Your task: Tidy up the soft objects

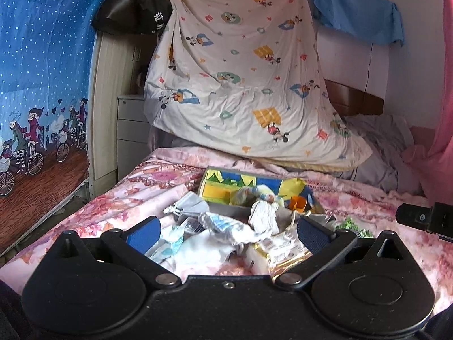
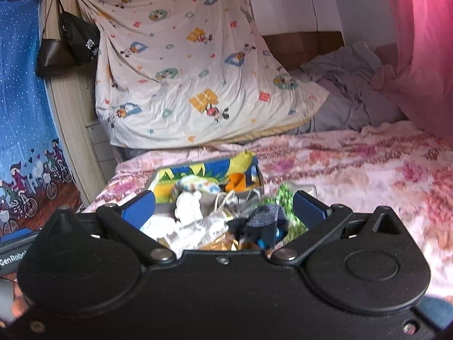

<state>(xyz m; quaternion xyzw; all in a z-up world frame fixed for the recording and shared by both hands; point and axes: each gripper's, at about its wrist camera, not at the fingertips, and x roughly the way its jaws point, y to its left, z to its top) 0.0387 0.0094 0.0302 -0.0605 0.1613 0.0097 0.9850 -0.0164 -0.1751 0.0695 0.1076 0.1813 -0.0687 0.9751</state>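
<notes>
A pile of small soft items lies on the pink floral bedspread [image 1: 119, 198]: white cloths [image 1: 198, 246], a blue-white knitted piece [image 1: 223, 225], a white knitted sock [image 1: 264, 216] and a gold-printed packet [image 1: 280, 250]. Behind them stands a colourful storage box [image 1: 226, 185] with rolled socks and an orange item inside. My left gripper [image 1: 226, 231] is open above the pile, empty. In the right wrist view the box [image 2: 203, 170] sits ahead. My right gripper [image 2: 223, 208] is open over a dark checked cloth [image 2: 263, 221] and green fabric [image 2: 286, 198].
A cartoon-print sheet [image 1: 240, 85] hangs behind the bed. Black bags [image 1: 133, 5] hang at the upper left beside a drawer cabinet [image 1: 131, 130]. A blue patterned curtain [image 1: 39, 70] is at left, a pink curtain [image 2: 419, 42] at right. Grey bedding [image 2: 339, 85] is crumpled at the back.
</notes>
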